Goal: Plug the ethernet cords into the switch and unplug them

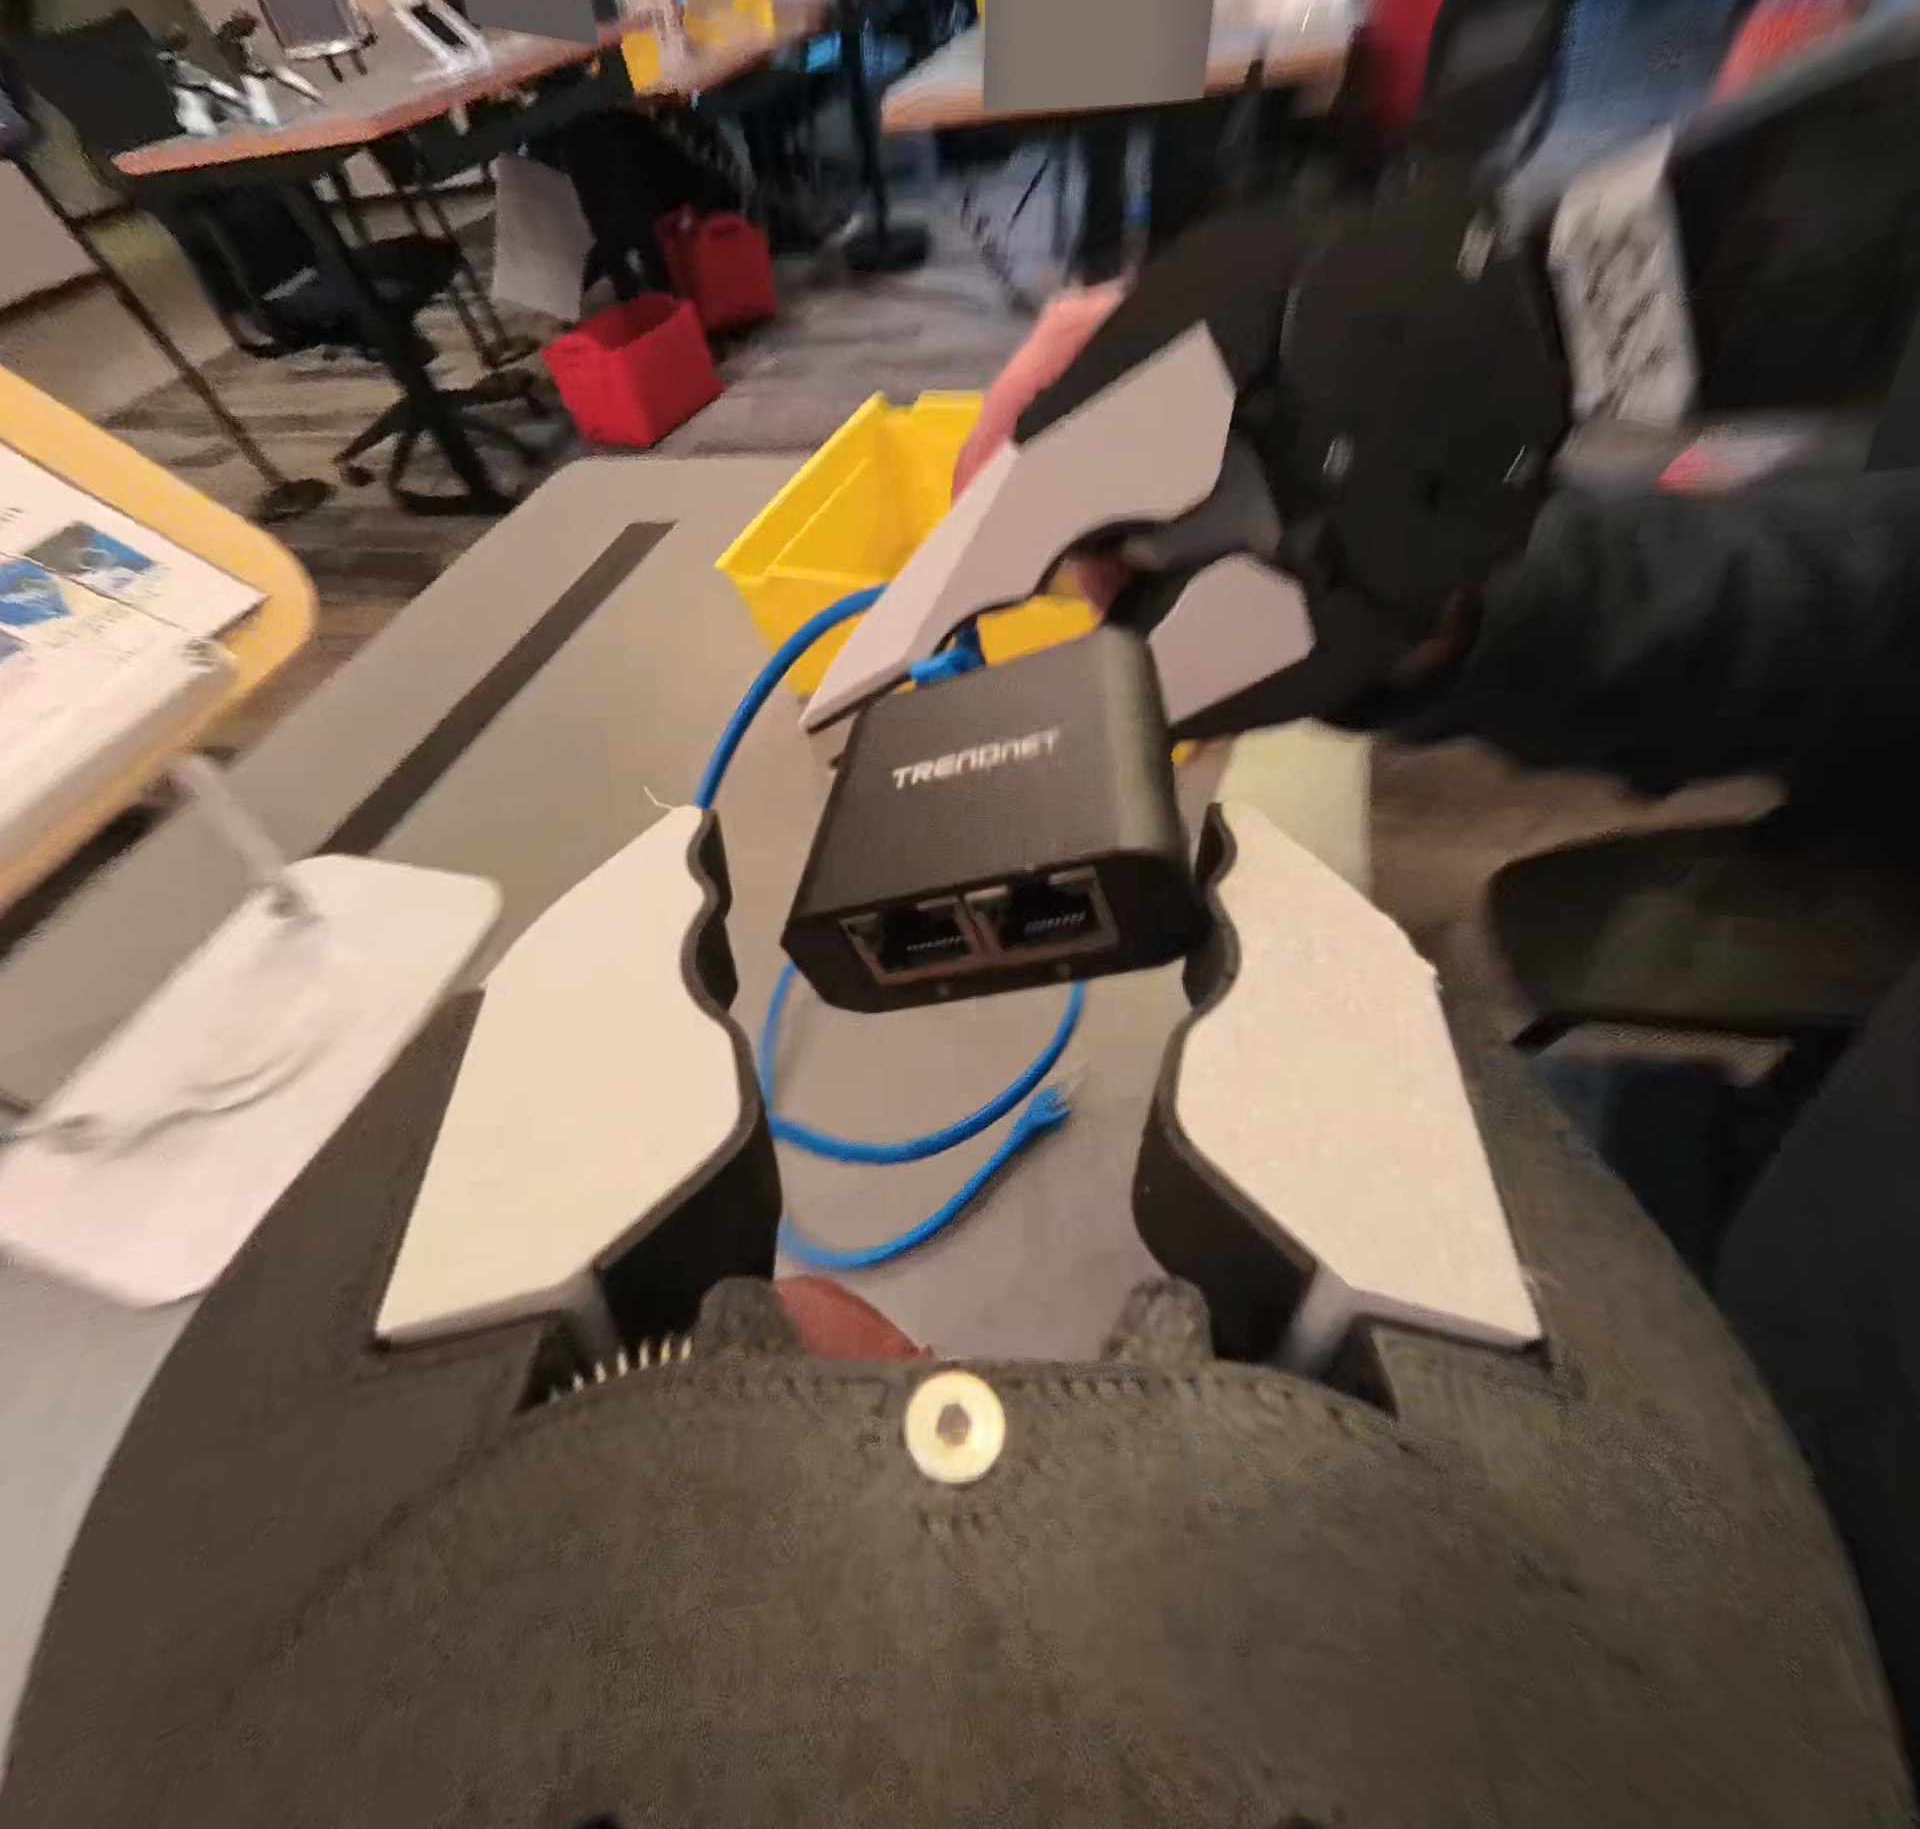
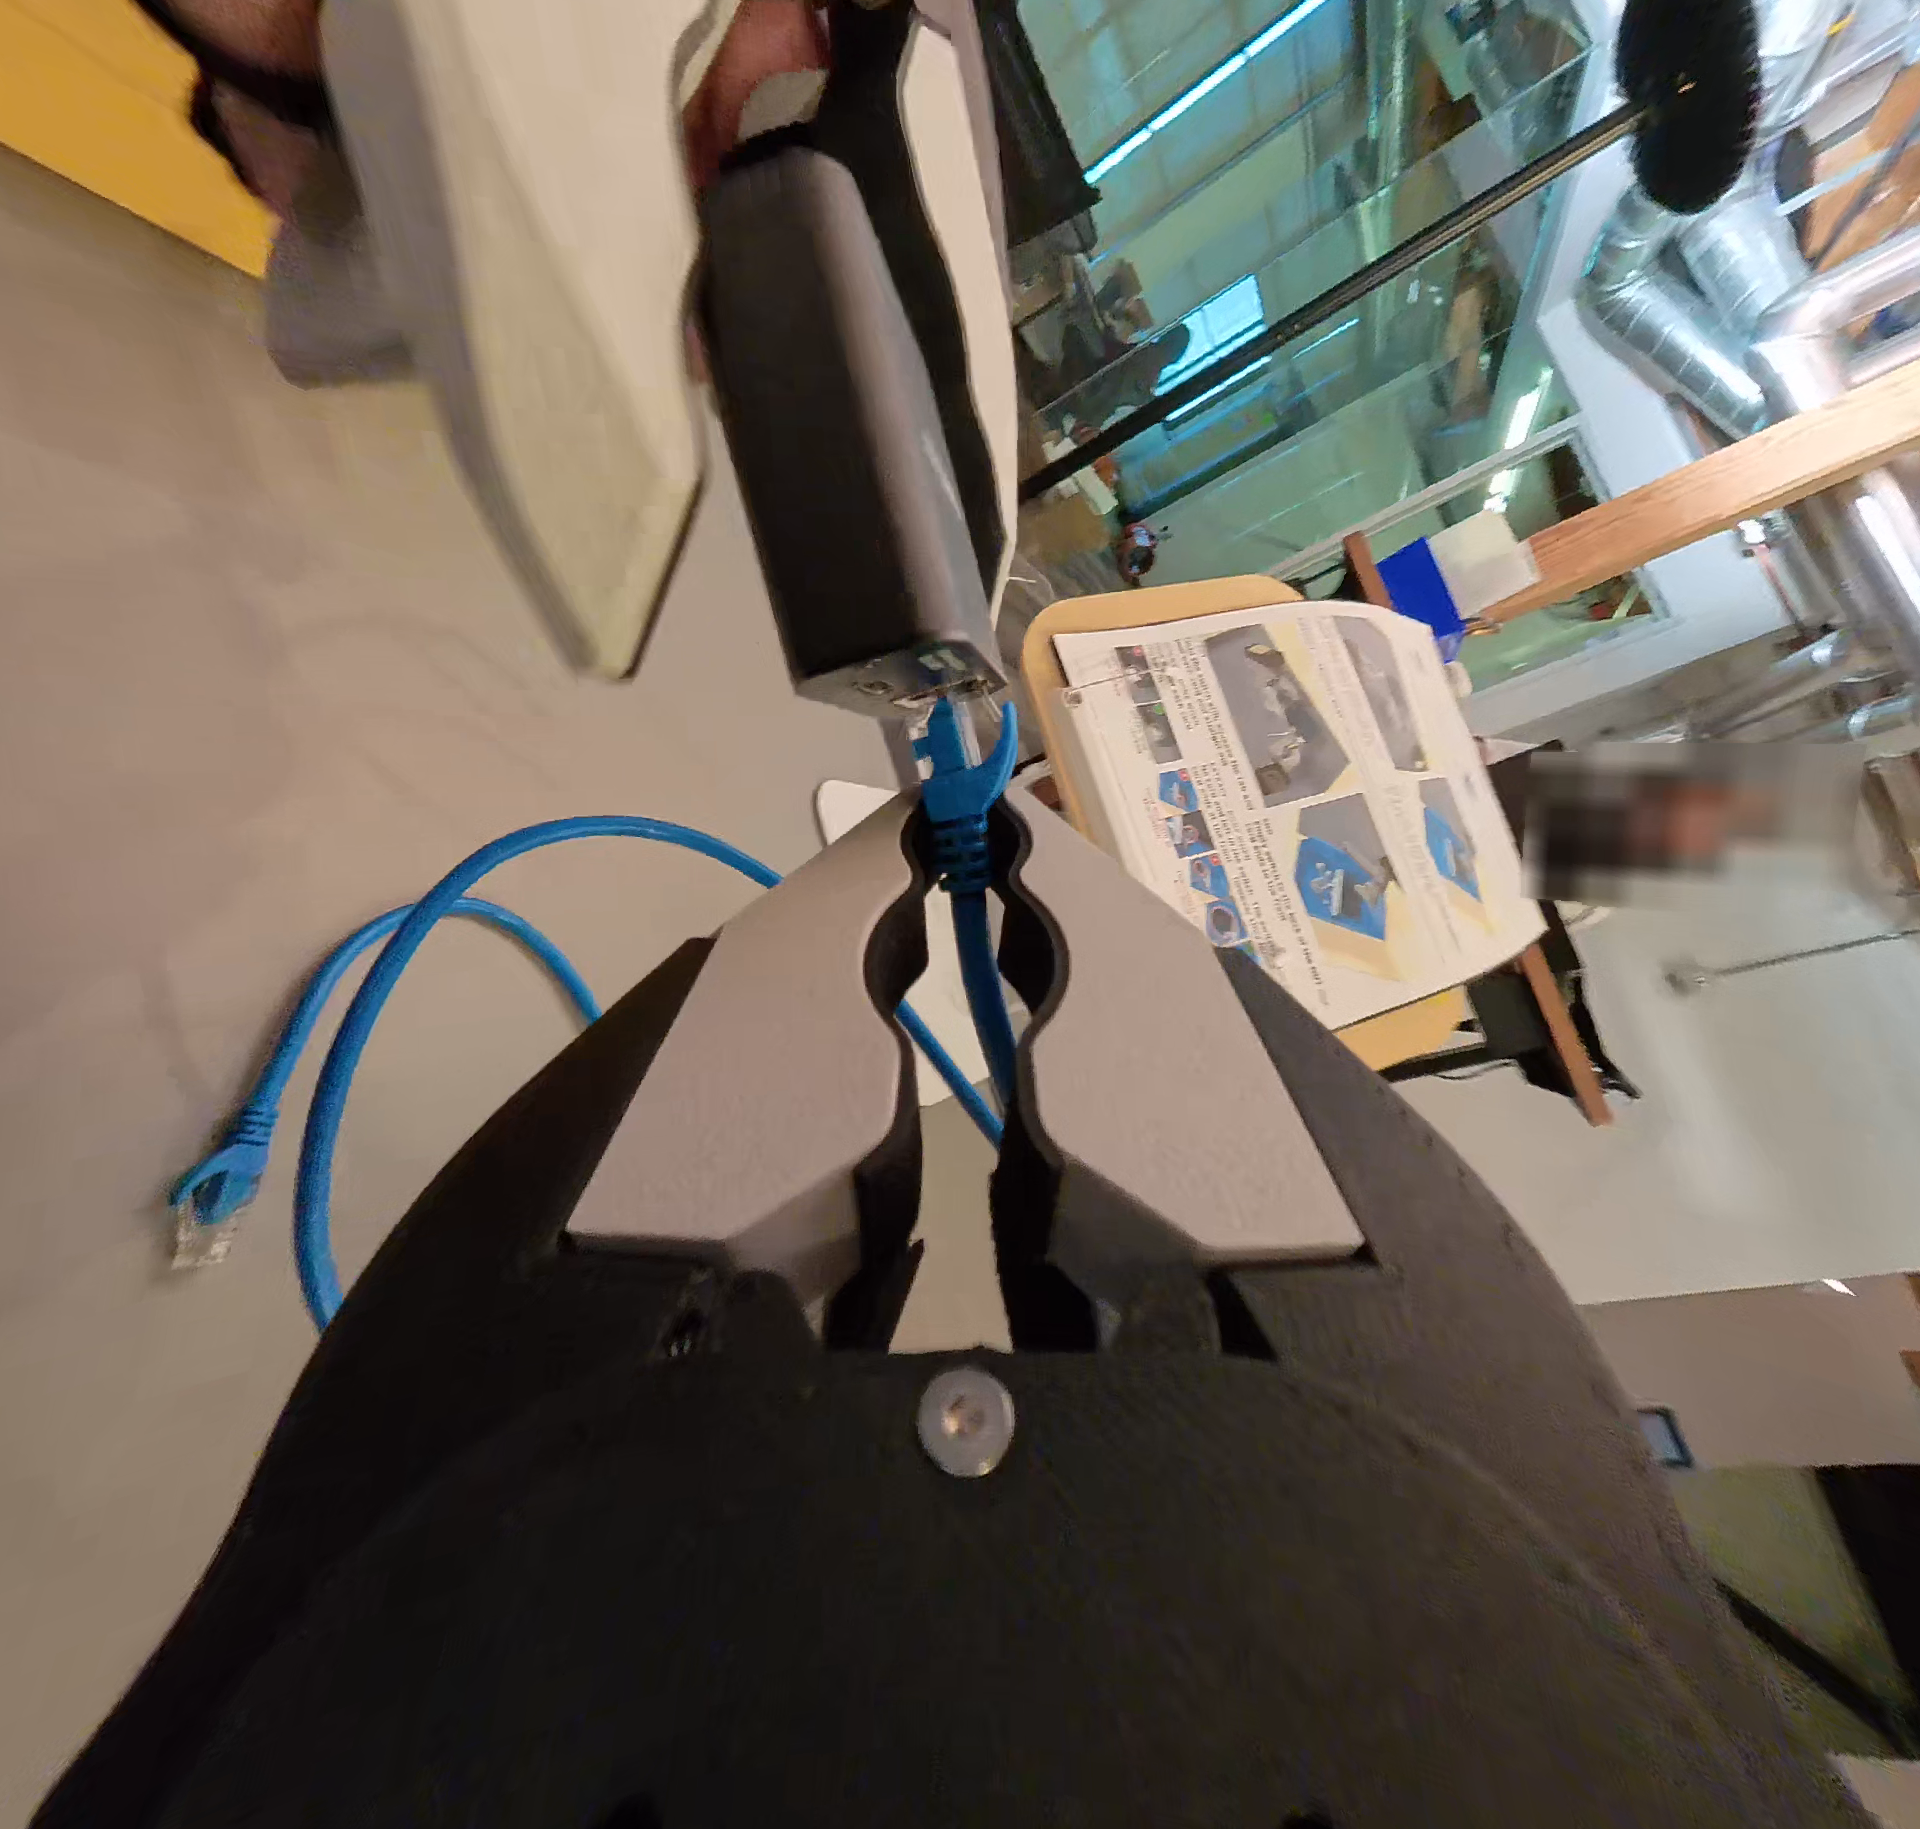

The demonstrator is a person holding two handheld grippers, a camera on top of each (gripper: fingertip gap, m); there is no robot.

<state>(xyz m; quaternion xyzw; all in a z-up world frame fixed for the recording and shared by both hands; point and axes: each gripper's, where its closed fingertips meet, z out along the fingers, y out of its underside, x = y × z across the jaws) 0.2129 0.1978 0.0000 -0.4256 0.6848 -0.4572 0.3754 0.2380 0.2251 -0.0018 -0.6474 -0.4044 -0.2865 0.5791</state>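
Note:
A black switch (image 1: 997,823) with two empty ports facing me sits between my left gripper's (image 1: 961,875) wide-spread fingers, lifted off the grey table (image 1: 582,740). My right gripper (image 2: 961,813) is shut on the blue ethernet plug (image 2: 956,792). The plug's clear tip sits at a port on the switch's far end (image 2: 894,657); I cannot tell how deep it sits. The blue cord (image 2: 416,948) loops on the table, its free plug (image 2: 213,1208) lying loose. The right gripper (image 1: 987,683) also shows behind the switch in the left wrist view.
A yellow bin (image 1: 831,532) stands on the table behind the switch. A white stand base (image 1: 260,1052) is at the left, beside a wooden board with a printed sheet (image 2: 1299,792). Red bins (image 1: 634,366) and chairs are on the floor beyond. The gap from one gripper's tips to the other's is roughly 4 centimetres.

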